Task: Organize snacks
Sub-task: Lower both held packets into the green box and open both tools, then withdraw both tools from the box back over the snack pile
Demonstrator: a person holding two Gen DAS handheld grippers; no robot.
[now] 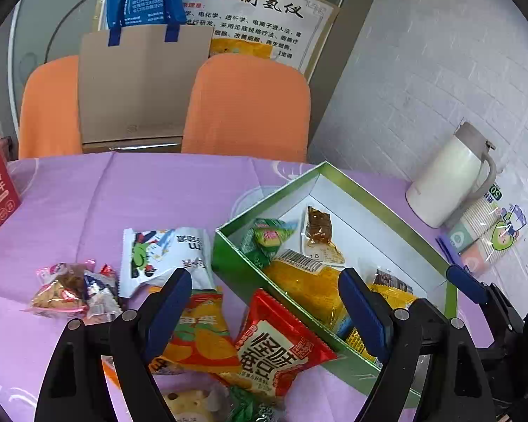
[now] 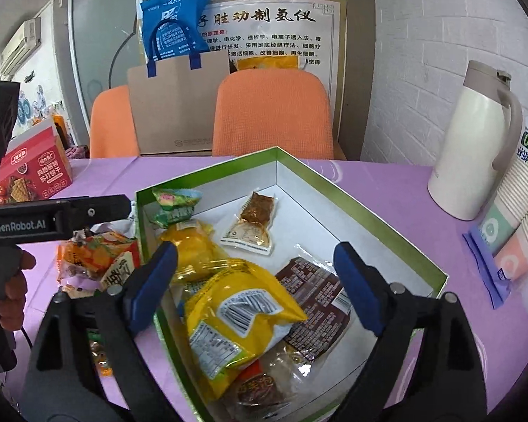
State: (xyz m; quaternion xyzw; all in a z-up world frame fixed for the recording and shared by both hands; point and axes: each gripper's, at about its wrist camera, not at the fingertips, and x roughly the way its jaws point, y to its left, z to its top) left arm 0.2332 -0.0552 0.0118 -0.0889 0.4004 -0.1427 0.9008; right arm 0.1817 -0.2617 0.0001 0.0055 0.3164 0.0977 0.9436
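Note:
My left gripper (image 1: 267, 313) stands open over loose snacks on the purple cloth: a red packet (image 1: 281, 348), an orange chips packet (image 1: 200, 337), a white packet (image 1: 165, 256) and small wrapped sweets (image 1: 74, 292). Nothing is between its pads. To their right lies the green box (image 1: 236, 263). My right gripper (image 2: 257, 283) hangs open above that box (image 2: 352, 204), empty. Inside lie a yellow bag (image 2: 243, 313), a dark brown packet (image 2: 316, 299), a clear brown snack (image 2: 253, 221), another yellow packet (image 2: 190, 246) and green packets (image 2: 174, 207).
A white thermos jug (image 2: 475, 147) and a sleeve of paper cups (image 2: 517, 225) stand at the right by the brick wall. A red biscuit box (image 2: 35, 172) sits at the far left. Two orange chairs (image 2: 274, 112) stand behind the table.

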